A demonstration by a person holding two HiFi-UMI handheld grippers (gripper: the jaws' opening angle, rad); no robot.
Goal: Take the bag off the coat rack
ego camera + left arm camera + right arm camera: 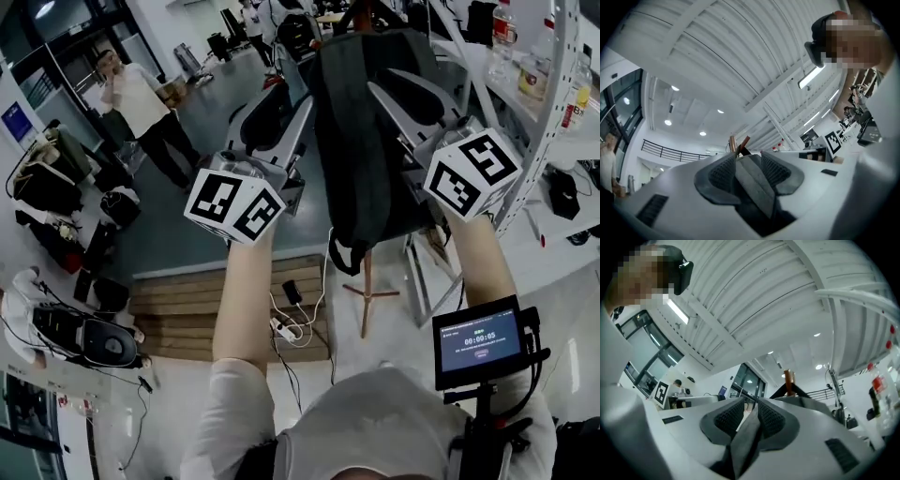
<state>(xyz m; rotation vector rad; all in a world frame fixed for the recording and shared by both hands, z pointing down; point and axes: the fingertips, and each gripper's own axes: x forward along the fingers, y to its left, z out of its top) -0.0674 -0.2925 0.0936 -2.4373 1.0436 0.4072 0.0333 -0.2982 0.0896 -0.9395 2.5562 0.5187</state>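
A dark backpack (366,141) hangs on the wooden coat rack (367,291), right in front of me. Both grippers are raised against it. My left gripper (279,111) is at the bag's left side; in the left gripper view its jaws (749,166) stand apart, with a dark bag strap (757,180) lying loosely in the gap. My right gripper (412,98) is at the bag's right side. In the right gripper view its pads (751,416) are pinched together on another strap (747,437). A wooden rack peg (732,143) shows just beyond the left jaws, and one (788,378) beyond the right.
White metal shelving (553,94) with bottles stands close on the right. A wooden platform (197,309) with a power strip and cables (286,328) lies below the rack. A person (141,94) stands at the back left, near bags (56,187) on the floor.
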